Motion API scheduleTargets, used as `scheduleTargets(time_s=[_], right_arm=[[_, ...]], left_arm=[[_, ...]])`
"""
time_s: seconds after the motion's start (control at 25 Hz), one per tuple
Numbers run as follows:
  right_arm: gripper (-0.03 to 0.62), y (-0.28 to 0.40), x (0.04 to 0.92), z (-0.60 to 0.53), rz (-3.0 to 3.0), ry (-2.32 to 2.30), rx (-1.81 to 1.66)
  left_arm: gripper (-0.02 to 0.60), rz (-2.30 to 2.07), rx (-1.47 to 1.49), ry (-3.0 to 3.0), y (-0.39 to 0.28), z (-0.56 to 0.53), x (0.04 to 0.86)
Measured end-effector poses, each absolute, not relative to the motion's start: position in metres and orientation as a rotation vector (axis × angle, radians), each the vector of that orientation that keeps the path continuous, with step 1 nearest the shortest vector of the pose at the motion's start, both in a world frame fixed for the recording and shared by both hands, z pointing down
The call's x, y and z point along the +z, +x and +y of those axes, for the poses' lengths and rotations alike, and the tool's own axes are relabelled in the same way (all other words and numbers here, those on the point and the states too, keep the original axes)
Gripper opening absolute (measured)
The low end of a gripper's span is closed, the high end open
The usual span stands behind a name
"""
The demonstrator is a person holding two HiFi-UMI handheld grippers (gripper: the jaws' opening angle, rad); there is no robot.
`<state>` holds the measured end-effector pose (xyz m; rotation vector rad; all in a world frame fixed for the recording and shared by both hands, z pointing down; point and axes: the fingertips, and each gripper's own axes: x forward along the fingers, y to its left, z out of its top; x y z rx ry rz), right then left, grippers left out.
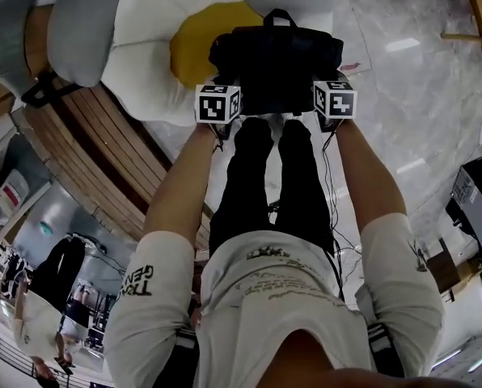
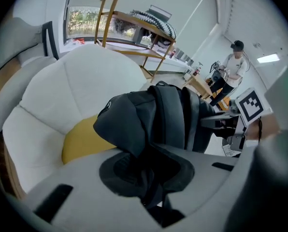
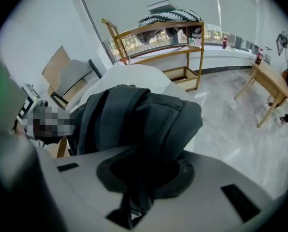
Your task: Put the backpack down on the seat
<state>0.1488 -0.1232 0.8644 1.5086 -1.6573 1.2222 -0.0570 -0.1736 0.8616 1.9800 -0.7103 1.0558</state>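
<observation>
I hold a black backpack (image 1: pixel 277 63) between both grippers over the front of a white armchair seat (image 1: pixel 156 51), beside its yellow cushion (image 1: pixel 196 43). My left gripper (image 1: pixel 223 95) is shut on the bag's left side, with dark fabric pinched in its jaws (image 2: pixel 149 197). My right gripper (image 1: pixel 331 95) is shut on the right side the same way (image 3: pixel 134 202). The backpack (image 2: pixel 153 124) fills the middle of both gripper views (image 3: pixel 139 124). Whether it rests on the seat or hangs just above it I cannot tell.
A grey pillow (image 1: pixel 83 27) lies on the chair's left side. A curved wooden slatted base (image 1: pixel 120 160) runs below the chair. Marble floor (image 1: pixel 403 95) spreads to the right. A wooden shelf unit (image 3: pixel 158 37) and a small table (image 3: pixel 272 83) stand behind. A person (image 2: pixel 233 66) stands far off.
</observation>
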Motion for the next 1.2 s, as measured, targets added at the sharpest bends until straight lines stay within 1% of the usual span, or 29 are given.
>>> scheduleTargets(time_s=[0.24, 0.52, 0.6, 0.76, 0.8, 0.84, 0.88, 0.92, 0.96, 1.04, 1.2], right_arm=[[0.083, 0.16, 0.896, -0.114, -1.603, 1.427, 1.159], [0.084, 0.168, 0.921, -0.109, -1.629, 1.419, 1.135], [0.084, 0.166, 0.926, -0.119, -1.646, 1.399, 1.11], [0.085, 0.166, 0.936, -0.142, -1.649, 1.3, 1.068], [0.09, 0.167, 0.939, -0.146, -1.637, 1.294, 1.104], [0.1, 0.169, 0.941, -0.149, -1.621, 1.303, 1.161], [0.117, 0.172, 0.944, -0.152, -1.603, 1.323, 1.224], [0.193, 0.175, 0.946, -0.154, -1.589, 1.349, 1.27], [0.252, 0.18, 0.947, -0.156, -1.578, 1.383, 1.282], [0.275, 0.191, 0.941, -0.163, -1.571, 1.471, 1.207], [0.273, 0.191, 0.912, -0.169, -1.646, 1.572, 1.033]], left_arm=[[0.057, -0.681, 1.074, 1.911, -0.053, -0.139, 0.906], [0.064, -0.713, 1.049, 1.927, -0.046, -0.139, 0.933], [0.082, -0.737, 1.076, 1.937, -0.048, -0.148, 0.937], [0.148, -0.88, 1.14, 1.928, -0.058, -0.172, 0.947], [0.149, -0.917, 1.146, 1.919, -0.061, -0.176, 0.949], [0.159, -0.94, 1.151, 1.91, -0.065, -0.179, 0.95], [0.209, -0.948, 1.155, 1.901, -0.068, -0.179, 0.952], [0.229, -0.948, 1.159, 1.89, -0.071, -0.179, 0.953], [0.239, -0.946, 1.159, 1.881, -0.074, -0.177, 0.953], [0.259, -0.953, 1.135, 1.877, -0.078, -0.176, 0.947], [0.261, -0.986, 1.023, 1.924, -0.072, -0.185, 0.922]])
